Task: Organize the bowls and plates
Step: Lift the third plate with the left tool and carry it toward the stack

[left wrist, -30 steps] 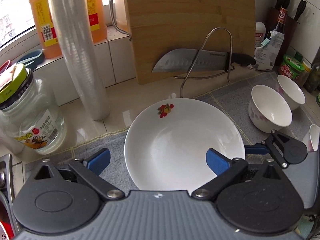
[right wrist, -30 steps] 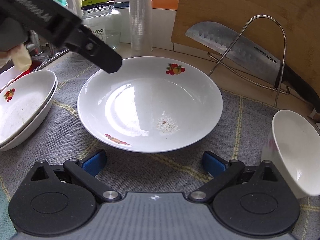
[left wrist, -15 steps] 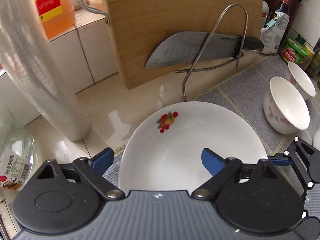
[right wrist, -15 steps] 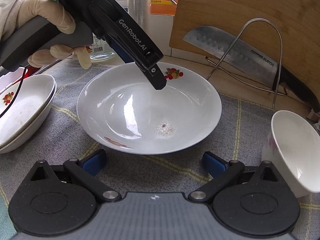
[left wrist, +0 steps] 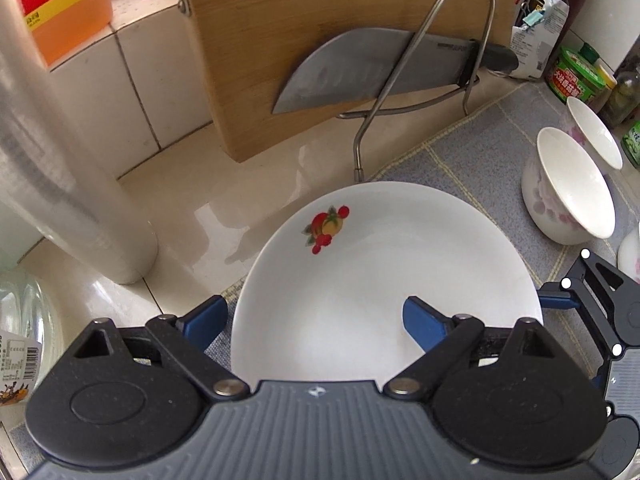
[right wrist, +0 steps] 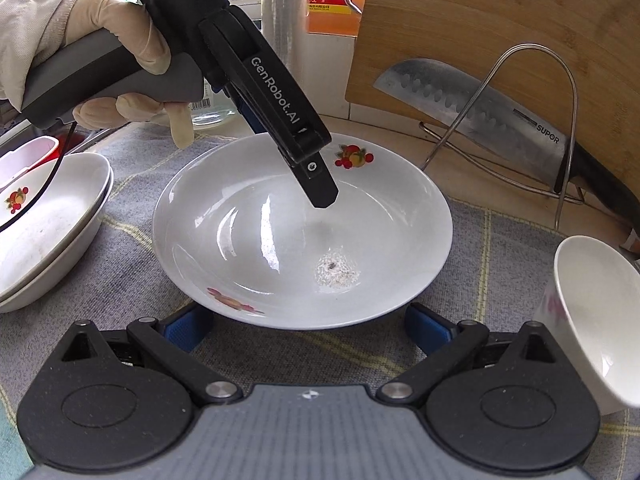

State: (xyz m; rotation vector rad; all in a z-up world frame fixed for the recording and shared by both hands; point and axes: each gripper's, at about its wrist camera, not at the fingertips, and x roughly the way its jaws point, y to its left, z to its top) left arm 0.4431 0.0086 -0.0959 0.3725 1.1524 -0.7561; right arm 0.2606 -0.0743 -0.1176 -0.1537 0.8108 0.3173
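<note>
Plate [right wrist: 280, 248] on the grey mat [right wrist: 492, 248], just in front of the knife rack [right wrist: 532, 128], fruit print toward the rack, round and so without a long axis. Straddled at its left rim by the left gripper [left wrist: 312, 320], spread wide, one pad [left wrist: 424, 320] over the well, the other [left wrist: 204, 316] outside the rim: likely the nearer tool for the lift. Right gripper [right wrist: 308, 326] just short of the near rim, equally wide, empty; stacked plates [right wrist: 52, 216] left of the plate, bowl [right wrist: 592, 320] to its right.
</note>
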